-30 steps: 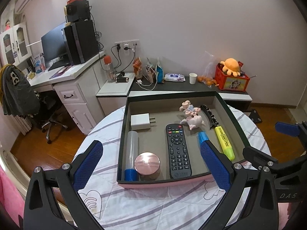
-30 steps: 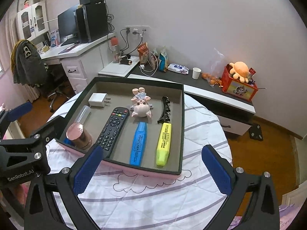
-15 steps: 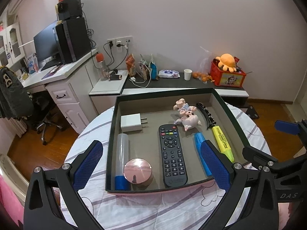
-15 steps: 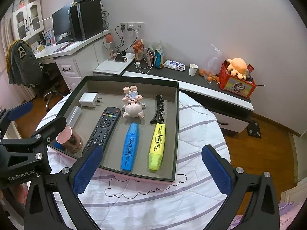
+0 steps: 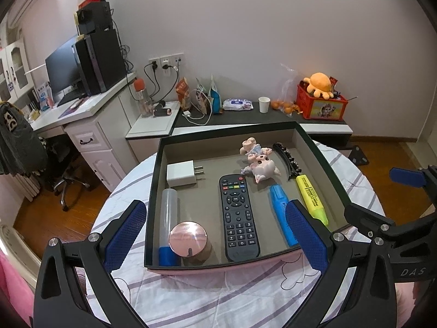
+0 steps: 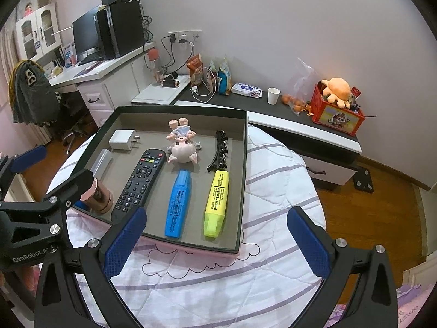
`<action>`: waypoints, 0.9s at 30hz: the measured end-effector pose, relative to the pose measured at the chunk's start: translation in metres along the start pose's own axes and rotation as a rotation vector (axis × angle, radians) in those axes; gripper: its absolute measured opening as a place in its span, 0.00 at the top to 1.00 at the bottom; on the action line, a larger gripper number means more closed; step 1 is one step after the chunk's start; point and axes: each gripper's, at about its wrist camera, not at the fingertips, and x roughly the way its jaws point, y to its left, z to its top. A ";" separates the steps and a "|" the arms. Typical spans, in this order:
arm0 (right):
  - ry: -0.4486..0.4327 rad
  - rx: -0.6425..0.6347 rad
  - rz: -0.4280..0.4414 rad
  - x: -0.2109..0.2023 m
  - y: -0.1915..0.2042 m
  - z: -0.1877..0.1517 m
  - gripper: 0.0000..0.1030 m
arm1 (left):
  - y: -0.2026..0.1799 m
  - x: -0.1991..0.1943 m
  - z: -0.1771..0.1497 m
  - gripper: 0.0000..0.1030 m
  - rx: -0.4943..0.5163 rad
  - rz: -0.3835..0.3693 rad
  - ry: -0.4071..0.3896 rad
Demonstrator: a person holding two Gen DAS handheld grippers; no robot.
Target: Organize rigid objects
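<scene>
- I've got my left gripper and right gripper both spread wide, empty, hovering at the shallow dark-rimmed tray's 6 o'clock edge.
- Black remote, blue highlighter, yellow highlighter lie parallel inside, looks sorted.

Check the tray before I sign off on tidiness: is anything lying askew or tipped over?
Mostly neat. The pig figurine lies toppled, feet toward the tray's far wall. The remote slants in the right wrist view against the parallel blue highlighter and yellow highlighter.

A pale wall backs a white desk carrying a monitor. The floor is brown wood. A low dark-topped cabinet runs along the wall.
</scene>
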 end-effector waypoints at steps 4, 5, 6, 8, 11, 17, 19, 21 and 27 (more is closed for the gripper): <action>-0.010 0.008 0.014 -0.007 -0.003 -0.004 0.00 | -0.003 -0.011 -0.001 0.00 0.007 0.005 -0.016; -0.015 0.008 0.013 -0.010 -0.003 -0.006 0.00 | -0.003 -0.014 -0.002 0.00 0.008 0.006 -0.022; -0.019 0.009 0.013 -0.013 -0.003 -0.007 0.00 | -0.003 -0.018 -0.002 0.00 0.008 0.007 -0.025; -0.034 0.009 0.014 -0.021 -0.002 -0.010 0.00 | -0.003 -0.027 -0.004 0.00 0.008 0.009 -0.040; -0.052 0.010 0.018 -0.032 0.000 -0.013 0.00 | -0.002 -0.045 -0.008 0.00 0.010 0.016 -0.066; -0.132 0.002 -0.001 -0.070 0.011 -0.028 0.00 | 0.005 -0.087 -0.024 0.00 -0.001 0.027 -0.131; -0.159 0.001 -0.009 -0.082 0.016 -0.034 0.00 | 0.008 -0.101 -0.031 0.00 -0.003 0.034 -0.152; -0.171 0.001 0.000 -0.091 0.020 -0.040 0.00 | 0.009 -0.112 -0.036 0.00 -0.001 0.038 -0.166; -0.210 0.000 -0.003 -0.118 0.034 -0.058 0.00 | 0.016 -0.146 -0.053 0.00 -0.012 0.038 -0.213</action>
